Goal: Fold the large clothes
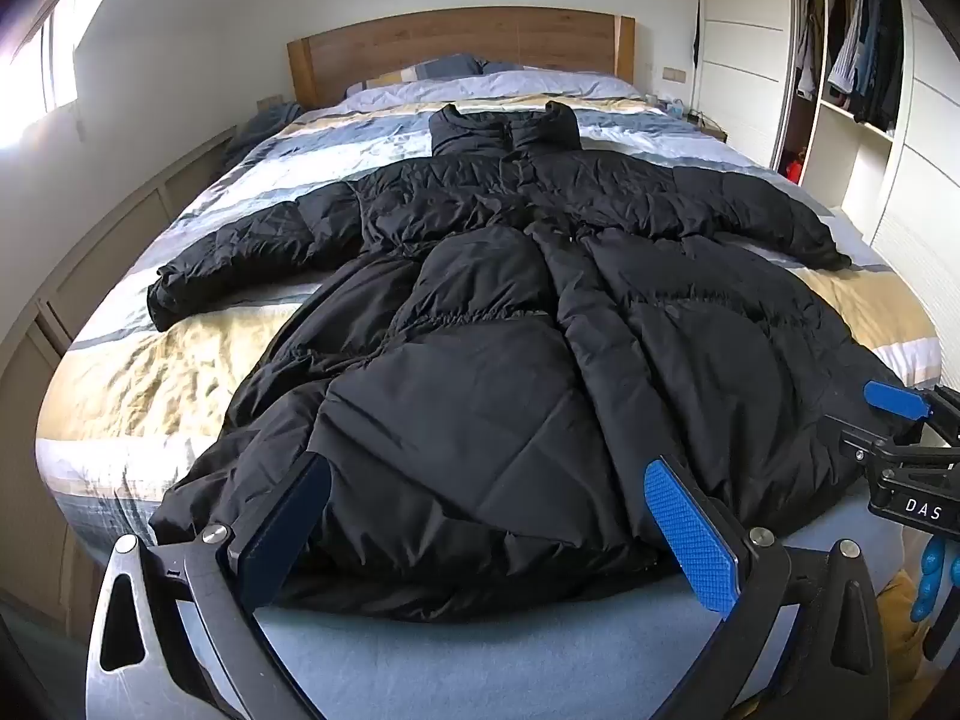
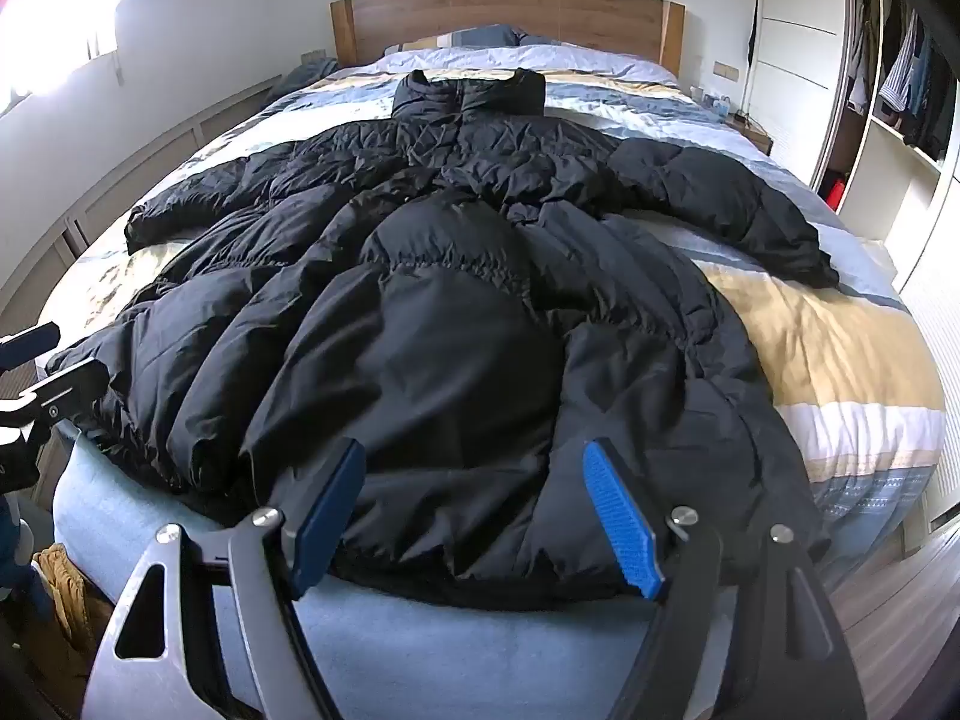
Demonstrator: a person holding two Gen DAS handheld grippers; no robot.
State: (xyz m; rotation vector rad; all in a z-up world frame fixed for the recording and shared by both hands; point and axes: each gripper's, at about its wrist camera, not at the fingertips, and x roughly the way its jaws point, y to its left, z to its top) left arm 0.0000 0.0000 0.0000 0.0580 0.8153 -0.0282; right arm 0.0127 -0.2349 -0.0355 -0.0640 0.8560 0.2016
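Your left gripper (image 1: 486,534) hung over the hem of the one black puffer coat (image 1: 510,324), jaws spread wide and pinching nothing. The coat lay flat on the striped duvet (image 1: 198,360), both sleeves out, with bare bedding either side. Your right gripper (image 2: 474,516) stood likewise spread and empty above the hem, near the bed's foot edge (image 2: 420,648).

Daylight pours in from the window (image 1: 36,72) on the left, blown out to white glare. The black coat (image 1: 510,360) swallows detail in its folds. Both fisheye views bend walls and bed (image 2: 840,348) edges, with dark vignetted corners; focus stays sharp.
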